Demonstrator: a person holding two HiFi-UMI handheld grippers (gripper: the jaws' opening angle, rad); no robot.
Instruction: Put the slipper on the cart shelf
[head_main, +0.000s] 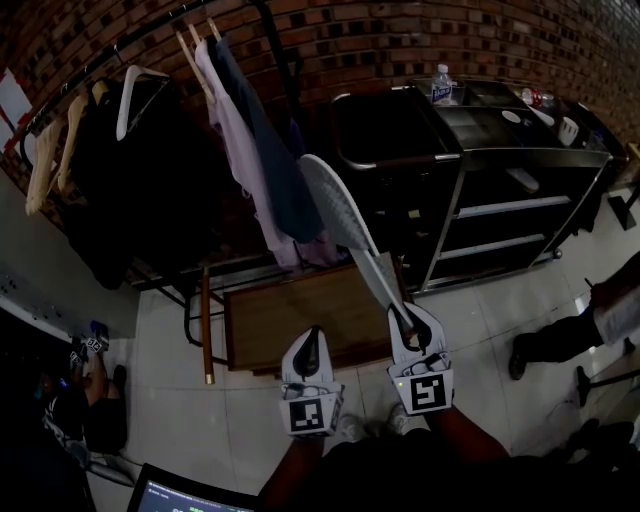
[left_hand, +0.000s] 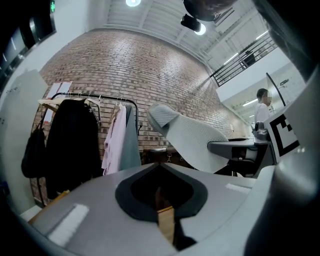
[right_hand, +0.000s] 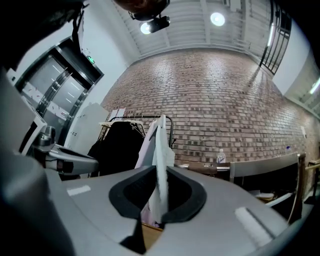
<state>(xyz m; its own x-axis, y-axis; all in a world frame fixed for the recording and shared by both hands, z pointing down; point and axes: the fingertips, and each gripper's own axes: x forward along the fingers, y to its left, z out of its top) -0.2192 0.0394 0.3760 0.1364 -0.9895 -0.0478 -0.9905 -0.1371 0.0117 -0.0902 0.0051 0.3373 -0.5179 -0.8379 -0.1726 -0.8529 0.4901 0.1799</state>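
A pale grey slipper (head_main: 345, 225) sticks up and to the left from my right gripper (head_main: 405, 318), which is shut on its heel end. In the right gripper view the slipper (right_hand: 161, 145) stands edge-on between the jaws of that gripper (right_hand: 161, 172). My left gripper (head_main: 312, 338) hangs beside it on the left, jaws together and nothing in them. Its own view shows the closed jaws of the left gripper (left_hand: 159, 166) with the slipper (left_hand: 195, 142) off to the right. The black cart (head_main: 500, 155) with several shelves stands ahead on the right, apart from the slipper.
A clothes rack (head_main: 150, 40) with hanging garments fills the left. A low wooden bench (head_main: 300, 310) sits just ahead of the grippers. A water bottle (head_main: 442, 85) and small items lie on the cart top. A person's leg (head_main: 560, 335) is at the right, a laptop (head_main: 180, 495) below.
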